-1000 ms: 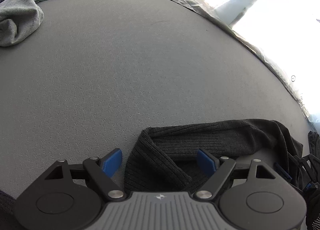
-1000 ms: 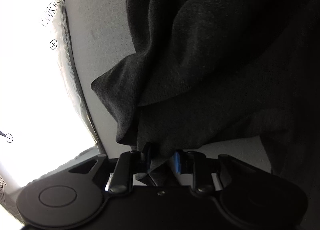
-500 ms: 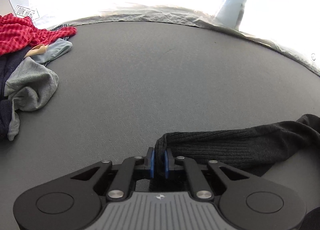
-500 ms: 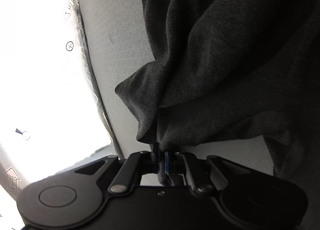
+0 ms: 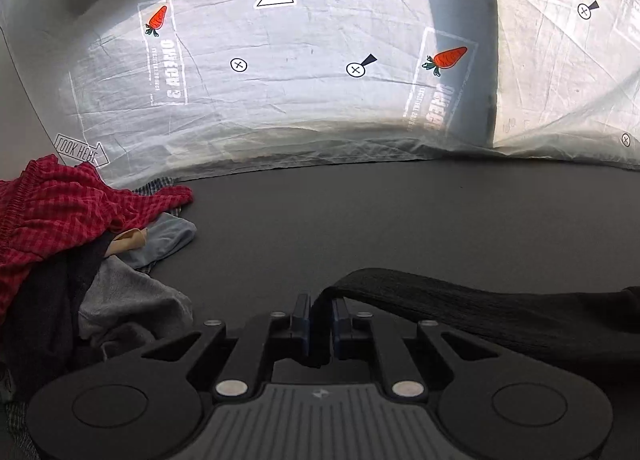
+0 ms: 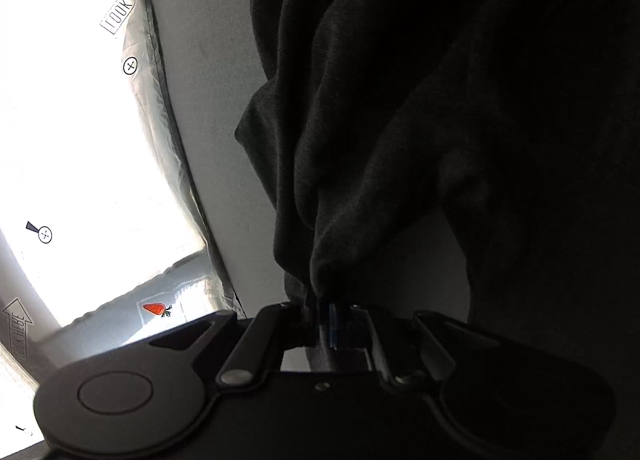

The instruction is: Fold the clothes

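A dark ribbed-knit sweater (image 5: 460, 312) stretches from my left gripper (image 5: 320, 312) off to the right, lifted a little above the grey table mat (image 5: 400, 220). The blue pads pinch its ribbed edge, and the jaws are opening slightly with the knit still between them. In the right wrist view the same dark sweater (image 6: 400, 120) hangs in heavy folds that fill most of the picture. My right gripper (image 6: 324, 312) is shut on a bunched corner of it. The rest of the sweater is lost in shadow.
A heap of clothes lies at the left: a red checked garment (image 5: 52, 204), a pale blue piece (image 5: 168, 240) and a grey one (image 5: 128, 300). A crinkled translucent sheet (image 5: 320, 100) with carrot stickers and arrows rises behind the mat's far edge.
My left gripper closed from wide open onto the sweater's ribbed edge, then lifted and tilted up, bringing the back sheet into view. My right gripper closed fully on the cloth and shifted sideways.
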Demonstrator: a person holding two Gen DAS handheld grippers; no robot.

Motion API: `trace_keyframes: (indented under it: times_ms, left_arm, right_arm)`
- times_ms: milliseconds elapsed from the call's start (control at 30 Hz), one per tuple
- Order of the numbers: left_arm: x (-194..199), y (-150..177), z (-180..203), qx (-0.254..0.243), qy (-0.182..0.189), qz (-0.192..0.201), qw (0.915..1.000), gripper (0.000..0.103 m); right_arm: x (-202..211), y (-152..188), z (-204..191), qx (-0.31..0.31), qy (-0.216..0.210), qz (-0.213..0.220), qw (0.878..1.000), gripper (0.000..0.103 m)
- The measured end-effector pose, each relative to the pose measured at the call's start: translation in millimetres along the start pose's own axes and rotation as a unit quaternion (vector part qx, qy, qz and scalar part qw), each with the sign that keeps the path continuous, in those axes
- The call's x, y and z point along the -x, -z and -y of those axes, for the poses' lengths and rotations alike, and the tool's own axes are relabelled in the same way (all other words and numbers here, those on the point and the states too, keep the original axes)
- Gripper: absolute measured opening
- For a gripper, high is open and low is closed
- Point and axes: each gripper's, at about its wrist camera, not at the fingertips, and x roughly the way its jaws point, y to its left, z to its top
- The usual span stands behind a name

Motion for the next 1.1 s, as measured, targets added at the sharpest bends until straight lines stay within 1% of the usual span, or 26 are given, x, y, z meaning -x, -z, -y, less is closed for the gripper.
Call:
trace_keyframes:
  times_ms: [67, 100, 133, 167, 200, 233, 267, 333, 367, 433, 500, 533, 600, 667, 733, 800, 867, 933, 967, 1000, 1033, 1067, 1100]
  left_arm:
    - [-12.8, 26.9, -5.9, 0.008, 0.002, -0.054, 0.9985, 0.014]
    - [-15.8, 37.3, -11.5, 0.020, 0.006, -0.076, 0.9969, 0.014]
    - [-15.9, 47.6, -19.6, 0.040, 0.011, -0.092, 0.9949, 0.014]
    - [-12.9, 55.4, -28.0, 0.062, 0.018, -0.097, 0.9932, 0.019]
    - [-8.3, 61.6, -36.8, 0.087, 0.024, -0.096, 0.9913, 0.025]
    - [-4.9, 65.2, -44.1, 0.108, 0.029, -0.094, 0.9893, 0.028]
    - [-2.6, 67.9, -51.7, 0.133, 0.034, -0.091, 0.9864, 0.033]
    - [-2.1, 69.1, -66.8, 0.185, 0.044, -0.085, 0.9780, 0.037]
    - [-2.8, 68.9, -72.5, 0.205, 0.050, -0.082, 0.9740, 0.039]
    - [-7.2, 66.4, -80.8, 0.250, 0.073, -0.073, 0.9627, 0.045]
    - [-14.9, 62.4, -86.7, 0.285, 0.090, -0.066, 0.9520, 0.063]
    - [-18.7, 59.9, -86.8, 0.299, 0.098, -0.063, 0.9472, 0.065]
    - [-27.5, 54.9, -85.5, 0.311, 0.115, -0.063, 0.9414, 0.065]
    - [-37.3, 48.8, -81.0, 0.312, 0.121, -0.066, 0.9399, 0.065]
    - [-47.0, 43.6, -75.4, 0.308, 0.118, -0.070, 0.9413, 0.065]
    - [-55.7, 38.8, -69.6, 0.305, 0.107, -0.071, 0.9438, 0.065]
    - [-60.6, 33.4, -65.9, 0.301, 0.095, -0.065, 0.9467, 0.063]
    - [-64.2, 28.8, -63.7, 0.299, 0.077, -0.061, 0.9492, 0.047]
    - [-64.3, 27.5, -64.9, 0.301, 0.072, -0.057, 0.9491, 0.027]
    - [-63.8, 26.5, -67.1, 0.306, 0.071, -0.051, 0.9481, 0.016]
    - [-63.2, 25.4, -69.2, 0.310, 0.070, -0.046, 0.9472, 0.016]
    - [-61.2, 24.1, -71.0, 0.312, 0.065, -0.039, 0.9471, 0.012]
    - [-56.7, 21.7, -73.3, 0.307, 0.058, -0.028, 0.9497, 0.006]
  right_arm:
    - [-8.1, 2.9, 8.7, -0.010, 0.034, -0.015, 0.999, 0.005]
    - [-10.4, 4.5, 10.9, -0.014, 0.043, -0.019, 0.999, 0.007]
    - [-12.1, 6.2, 9.4, -0.012, 0.049, -0.022, 0.998, 0.009]
    - [-13.8, 7.9, 8.0, -0.010, 0.056, -0.024, 0.998, 0.009]
    - [-14.9, 9.0, 5.2, -0.005, 0.057, -0.027, 0.998, 0.011]
    - [-16.4, 10.3, 0.9, 0.002, 0.056, -0.030, 0.998, 0.016]
    - [-18.5, 12.1, -4.1, 0.008, 0.054, -0.034, 0.998, 0.019]
    - [-22.9, 16.2, -15.6, 0.024, 0.047, -0.042, 0.998, 0.027]
    - [-25.3, 18.6, -22.1, 0.034, 0.043, -0.047, 0.997, 0.028]
    - [-28.4, 22.6, -34.4, 0.058, 0.038, -0.052, 0.996, 0.031]
    - [-29.1, 25.5, -45.6, 0.077, 0.032, -0.047, 0.995, 0.034]
    - [-28.6, 26.1, -49.9, 0.083, 0.029, -0.043, 0.995, 0.036]
    - [-26.8, 25.8, -55.3, 0.087, 0.023, -0.033, 0.995, 0.037]
    - [-24.4, 25.0, -57.9, 0.082, 0.020, -0.023, 0.996, 0.038]
    - [-21.5, 24.3, -59.9, 0.075, 0.017, -0.010, 0.997, 0.039]
    - [-19.6, 24.2, -60.7, 0.069, 0.015, -0.003, 0.997, 0.040]
    - [-20.1, 25.8, -63.5, 0.068, 0.015, 0.000, 0.998, 0.040]
    - [-21.8, 28.0, -67.2, 0.070, 0.017, 0.001, 0.997, 0.040]
    - [-23.3, 29.6, -69.5, 0.072, 0.019, 0.001, 0.997, 0.040]
    - [-24.6, 30.9, -71.6, 0.075, 0.020, 0.000, 0.997, 0.041]
    - [-26.1, 32.6, -75.2, 0.081, 0.020, -0.001, 0.997, 0.041]
    - [-27.5, 34.3, -78.8, 0.086, 0.021, -0.001, 0.996, 0.041]
    - [-28.9, 36.0, -82.4, 0.091, 0.021, -0.002, 0.996, 0.041]
